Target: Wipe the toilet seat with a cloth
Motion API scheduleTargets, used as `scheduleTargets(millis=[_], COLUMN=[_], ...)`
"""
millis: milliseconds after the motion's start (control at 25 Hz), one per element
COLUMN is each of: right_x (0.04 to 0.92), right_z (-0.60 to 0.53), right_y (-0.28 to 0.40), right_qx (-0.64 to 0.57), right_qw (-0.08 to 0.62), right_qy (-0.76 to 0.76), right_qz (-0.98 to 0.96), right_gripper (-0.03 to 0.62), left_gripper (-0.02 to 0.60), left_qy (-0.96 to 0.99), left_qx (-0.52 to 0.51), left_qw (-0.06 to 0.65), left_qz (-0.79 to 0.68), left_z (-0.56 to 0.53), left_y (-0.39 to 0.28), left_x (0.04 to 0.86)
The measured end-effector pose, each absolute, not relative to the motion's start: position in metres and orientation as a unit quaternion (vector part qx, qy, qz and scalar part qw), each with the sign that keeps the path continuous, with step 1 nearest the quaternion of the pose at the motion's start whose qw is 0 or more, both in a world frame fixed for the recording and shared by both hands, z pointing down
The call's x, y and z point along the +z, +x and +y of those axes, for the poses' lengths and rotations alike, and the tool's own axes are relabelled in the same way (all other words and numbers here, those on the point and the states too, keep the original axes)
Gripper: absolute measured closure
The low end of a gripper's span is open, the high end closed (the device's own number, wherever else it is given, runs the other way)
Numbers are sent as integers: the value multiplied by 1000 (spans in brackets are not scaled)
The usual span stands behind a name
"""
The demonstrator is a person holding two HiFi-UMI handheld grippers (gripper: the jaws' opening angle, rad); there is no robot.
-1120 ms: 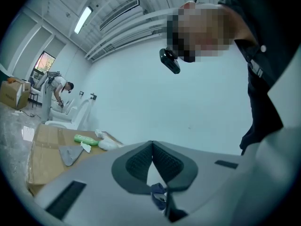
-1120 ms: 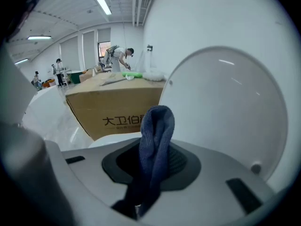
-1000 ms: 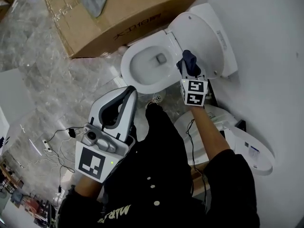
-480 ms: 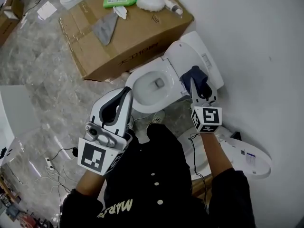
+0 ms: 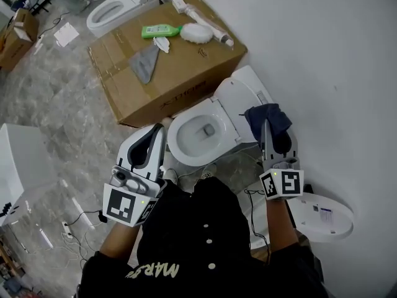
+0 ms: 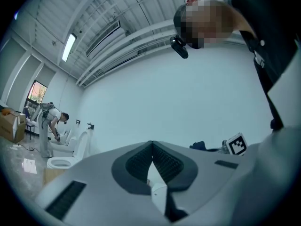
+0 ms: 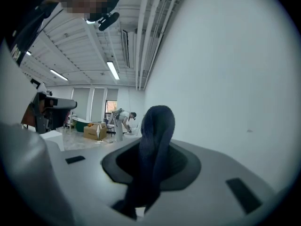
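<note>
My right hand-held gripper (image 5: 267, 133) pinches the dark blue cloth (image 5: 268, 117), held just right of the toilet seat (image 5: 178, 136), not touching it. My left hand-held gripper (image 5: 156, 133), jaws together and empty, hovers at the seat's near-left edge.

Black shirt (image 5: 186, 222) w/ white buttons (image 5: 206, 225), white lettering (image 5: 152, 270) low on front.

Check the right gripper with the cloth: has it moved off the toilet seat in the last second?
Yes. The right gripper, shut on the cloth, has drifted from the toilet seat's rim outward, past the lid's edge toward the wall.
</note>
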State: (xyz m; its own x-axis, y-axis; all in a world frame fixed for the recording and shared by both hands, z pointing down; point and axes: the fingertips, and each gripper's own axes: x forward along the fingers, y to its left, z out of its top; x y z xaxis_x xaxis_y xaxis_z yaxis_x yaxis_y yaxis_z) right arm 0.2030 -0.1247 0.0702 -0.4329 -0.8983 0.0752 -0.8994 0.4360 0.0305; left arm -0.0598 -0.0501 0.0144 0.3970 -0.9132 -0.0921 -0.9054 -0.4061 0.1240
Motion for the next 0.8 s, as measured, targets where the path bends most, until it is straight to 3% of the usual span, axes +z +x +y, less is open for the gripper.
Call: scheduleTargets(millis=[800], right_x=[-29], right_z=[-88], right_y=[240], right_qx=[-52], right_qw=[-36], right_qy=[576], right_qz=[-815], right_gripper=[494], left_gripper=[571], left_qy=[814], left_qx=[-99], left_qw=[-38], left_qz=[-571], left_z=[-34], left_y=[-96], left_x=[-42])
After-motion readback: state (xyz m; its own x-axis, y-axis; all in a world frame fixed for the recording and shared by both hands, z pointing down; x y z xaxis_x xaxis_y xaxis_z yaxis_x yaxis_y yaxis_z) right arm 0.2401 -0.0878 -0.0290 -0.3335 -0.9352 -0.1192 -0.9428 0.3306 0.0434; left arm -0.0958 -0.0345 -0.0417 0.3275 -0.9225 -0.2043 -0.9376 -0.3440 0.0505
